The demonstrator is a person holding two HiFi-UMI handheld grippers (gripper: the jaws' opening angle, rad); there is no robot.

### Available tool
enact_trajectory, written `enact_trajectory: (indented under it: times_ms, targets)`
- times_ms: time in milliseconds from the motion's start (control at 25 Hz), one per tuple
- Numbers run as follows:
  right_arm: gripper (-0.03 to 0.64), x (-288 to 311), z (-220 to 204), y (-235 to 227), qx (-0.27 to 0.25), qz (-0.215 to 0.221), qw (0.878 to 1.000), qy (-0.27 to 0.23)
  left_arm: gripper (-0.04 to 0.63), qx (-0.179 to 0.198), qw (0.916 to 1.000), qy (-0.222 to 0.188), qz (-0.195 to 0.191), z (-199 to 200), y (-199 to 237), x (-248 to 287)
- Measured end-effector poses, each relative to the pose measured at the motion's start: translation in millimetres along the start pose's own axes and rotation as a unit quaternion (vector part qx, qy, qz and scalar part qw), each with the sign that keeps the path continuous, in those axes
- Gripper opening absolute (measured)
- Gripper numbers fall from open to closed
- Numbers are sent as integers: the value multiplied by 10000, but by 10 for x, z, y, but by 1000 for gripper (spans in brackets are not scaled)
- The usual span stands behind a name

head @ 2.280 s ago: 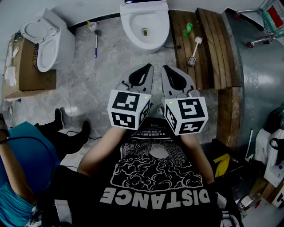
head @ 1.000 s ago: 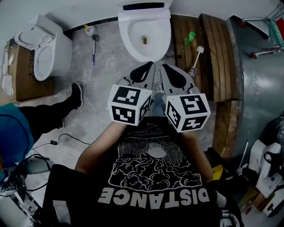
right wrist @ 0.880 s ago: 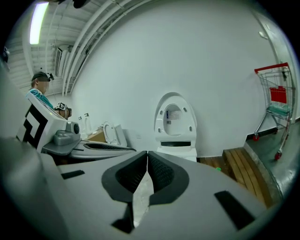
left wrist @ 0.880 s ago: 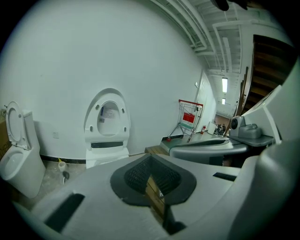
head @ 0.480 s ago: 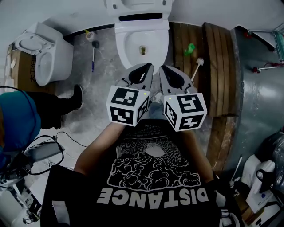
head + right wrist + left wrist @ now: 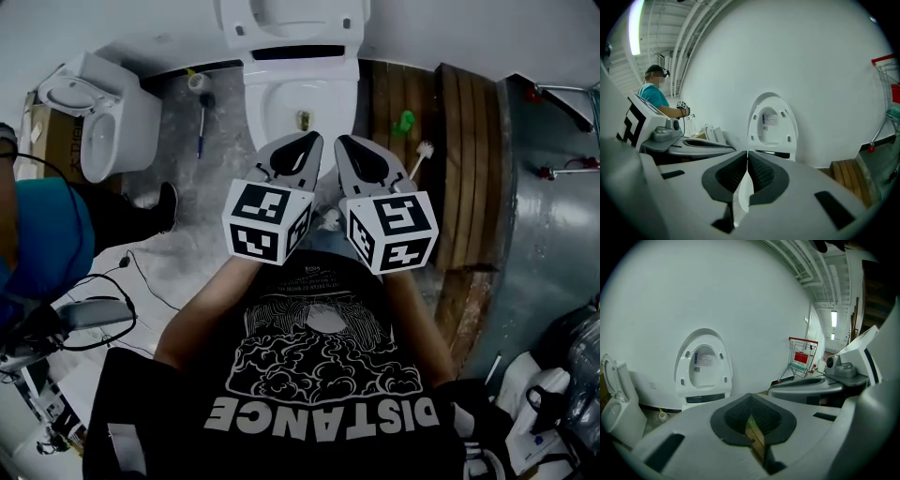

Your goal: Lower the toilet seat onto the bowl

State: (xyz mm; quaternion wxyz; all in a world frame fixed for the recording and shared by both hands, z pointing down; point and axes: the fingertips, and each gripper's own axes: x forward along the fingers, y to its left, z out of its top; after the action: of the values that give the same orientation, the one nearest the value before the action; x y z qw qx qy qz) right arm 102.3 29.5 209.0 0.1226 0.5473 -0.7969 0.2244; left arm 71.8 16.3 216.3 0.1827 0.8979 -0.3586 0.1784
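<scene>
While the two grippers hang side by side short of the toilet, the toilet seat (image 6: 292,21) stands raised at 12 o'clock from them. It leans back toward the wall, its long axis upright and its hinge low at the rear of the bowl (image 6: 302,98). The left gripper (image 6: 302,150) and right gripper (image 6: 358,155) are both clenched on nothing, tips level and well apart from the seat. The right gripper looks almost straight at it; for the left it lies toward 11 o'clock. Neither seems clearly nearer. Lowering likely means reaching forward and tipping the top rim toward 6 o'clock.
</scene>
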Motion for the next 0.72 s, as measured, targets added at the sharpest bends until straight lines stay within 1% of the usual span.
enact_trajectory:
  times_ms: [160,320,480,720]
  targets:
    - [20,188,115,-35,-39,191,9998,-16,11,-43,10000,-18,73,87,173,107]
    - [18,355,199,-69,-150,293,9995,19,11,-53,9999,10,147,141,353,234]
    - [20,560,303,-148,-211,329,9992,32,11,-19,9999,17,145,223,541,375]
    - [20,960,573,-295,-399,309,9987,17,11,11,9999,41,99,416,926,633]
